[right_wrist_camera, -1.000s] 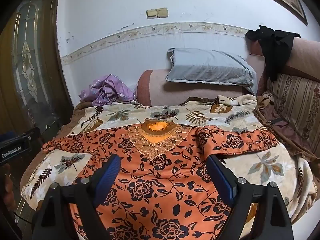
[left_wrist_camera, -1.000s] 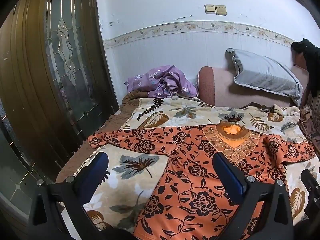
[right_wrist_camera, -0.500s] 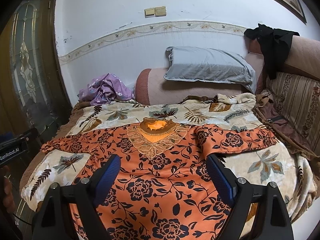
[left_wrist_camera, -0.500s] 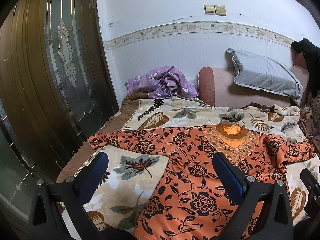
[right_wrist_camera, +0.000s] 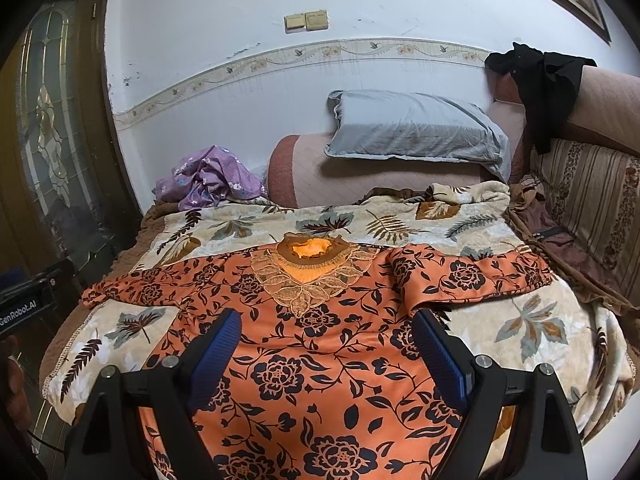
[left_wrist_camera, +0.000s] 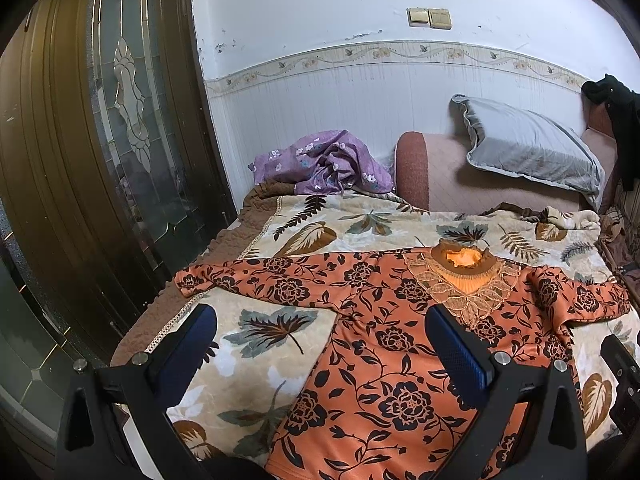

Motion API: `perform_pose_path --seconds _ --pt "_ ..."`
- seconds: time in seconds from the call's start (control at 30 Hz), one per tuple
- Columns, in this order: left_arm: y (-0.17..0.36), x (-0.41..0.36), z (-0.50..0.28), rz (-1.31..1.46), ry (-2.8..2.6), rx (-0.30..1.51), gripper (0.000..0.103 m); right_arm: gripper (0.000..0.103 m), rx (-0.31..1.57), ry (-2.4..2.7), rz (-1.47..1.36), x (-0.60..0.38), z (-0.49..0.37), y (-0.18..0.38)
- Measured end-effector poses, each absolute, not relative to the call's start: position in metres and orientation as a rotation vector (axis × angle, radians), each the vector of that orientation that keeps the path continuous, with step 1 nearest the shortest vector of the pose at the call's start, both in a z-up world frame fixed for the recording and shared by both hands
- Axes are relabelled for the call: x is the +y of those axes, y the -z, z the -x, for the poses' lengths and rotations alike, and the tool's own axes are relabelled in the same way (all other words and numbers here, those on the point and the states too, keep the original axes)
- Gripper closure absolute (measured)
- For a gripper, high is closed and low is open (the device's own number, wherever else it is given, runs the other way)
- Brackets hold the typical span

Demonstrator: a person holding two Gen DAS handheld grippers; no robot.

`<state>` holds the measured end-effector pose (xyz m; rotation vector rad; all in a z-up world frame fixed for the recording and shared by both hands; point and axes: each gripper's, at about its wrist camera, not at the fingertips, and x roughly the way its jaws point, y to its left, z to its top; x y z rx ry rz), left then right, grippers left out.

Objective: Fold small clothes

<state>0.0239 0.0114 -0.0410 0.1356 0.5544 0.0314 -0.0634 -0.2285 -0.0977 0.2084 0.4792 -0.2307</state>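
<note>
One top [left_wrist_camera: 384, 364] [right_wrist_camera: 320, 360], orange with a black flower print, lies spread flat, front up, on the blanket [left_wrist_camera: 360, 224] [right_wrist_camera: 532, 328]. Its long axis runs from the hem, nearest the cameras, to the lace collar [left_wrist_camera: 464, 276] [right_wrist_camera: 308, 268], which points toward the far wall. Both sleeves extend sideways, across that axis: one sleeve [left_wrist_camera: 248, 276] [right_wrist_camera: 128, 284] reaches the door-side edge of the blanket, the other [left_wrist_camera: 580, 292] [right_wrist_camera: 472, 272] points toward the sofa side.

The left gripper [left_wrist_camera: 320, 344] is spread wide and holds nothing; it hovers above the top's door-side edge, one finger over the blanket, the other over the fabric. The right gripper [right_wrist_camera: 328, 348] is likewise spread wide and empty, with both fingers above the body of the top.

The blanket, cream with a leaf print, covers a bed or couch. Behind it stand one pink bolster [left_wrist_camera: 440, 176] [right_wrist_camera: 360, 176] with one grey pillow [left_wrist_camera: 528, 144] [right_wrist_camera: 416, 128] on top, and one crumpled purple cloth [left_wrist_camera: 324, 164] [right_wrist_camera: 208, 184] in the corner. One black garment [right_wrist_camera: 548, 80] hangs over the sofa back. One wooden door [left_wrist_camera: 100, 120] with a glass panel stands at the left. The white wall carries two switches [left_wrist_camera: 430, 18] [right_wrist_camera: 306, 22].
</note>
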Motion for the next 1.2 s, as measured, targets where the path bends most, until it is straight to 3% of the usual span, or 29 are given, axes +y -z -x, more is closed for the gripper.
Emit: perform_pose_path --seconds 0.83,0.97,1.1,1.2 --pt "0.051 0.011 -0.034 -0.131 -0.009 0.589 0.000 0.014 0.516 0.227 -0.227 -0.239 0.060 0.104" --pt "0.097 0.000 -0.073 -0.121 0.080 0.759 0.000 0.014 0.544 0.213 -0.346 -0.291 0.049 0.119" --pt "0.186 -0.028 -0.122 -0.221 0.089 0.993 0.000 0.014 0.616 0.289 -0.617 -0.398 0.036 0.165" --pt "0.229 -0.046 -0.138 -0.286 0.089 1.063 0.000 0.014 0.633 0.420 -0.745 -0.484 0.031 0.201"
